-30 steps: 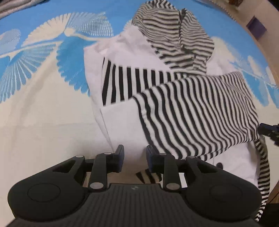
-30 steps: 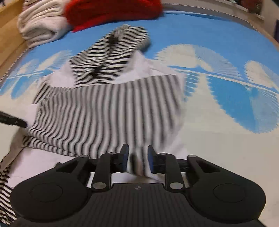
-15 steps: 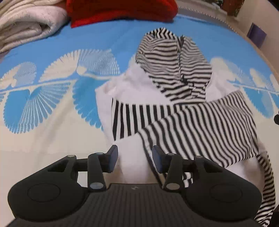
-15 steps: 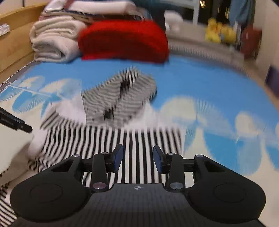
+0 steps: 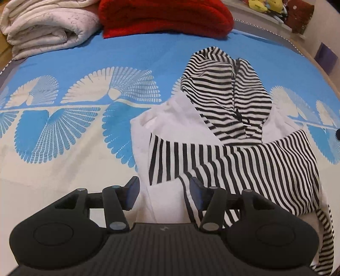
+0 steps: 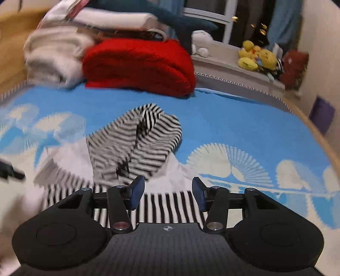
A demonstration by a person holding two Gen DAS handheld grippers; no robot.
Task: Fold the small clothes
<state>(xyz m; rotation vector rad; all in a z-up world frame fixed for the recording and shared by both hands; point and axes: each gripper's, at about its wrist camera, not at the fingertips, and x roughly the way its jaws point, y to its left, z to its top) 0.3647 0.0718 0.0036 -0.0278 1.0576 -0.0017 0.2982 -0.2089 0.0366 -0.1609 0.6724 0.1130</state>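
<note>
**Both hand-held grippers opening above the striped hoodie**

I take the striped hoodie (image 5: pixel 229 152) as my landmark. It lies flat on the bed (image 5: pixel 74 70), whose cover is blue with white fan patterns. Its hood (image 5: pixel 225 93) points toward the far end, and a striped sleeve is folded across the white body.

My left hand-held gripper (image 5: pixel 162 194) hangs over the hoodie's near edge. Its jaws are opening, and nothing is clamped between them; I see white fabric and the striped sleeve's edge lying below the gap.

My right hand-held gripper (image 6: pixel 167 192) sits over the near side of the hoodie (image 6: pixel 136 144) too. Its jaws are opening, nothing gripped, striped cloth showing beneath them. This view is blurred.

Beyond the hood, at the head of the bed, lie a red blanket (image 5: pixel 165 17) and, beside it, a folded white blanket (image 5: pixel 46 27). Past the red blanket, yellow plush toys (image 6: pixel 255 56) sit on a ledge.
</note>
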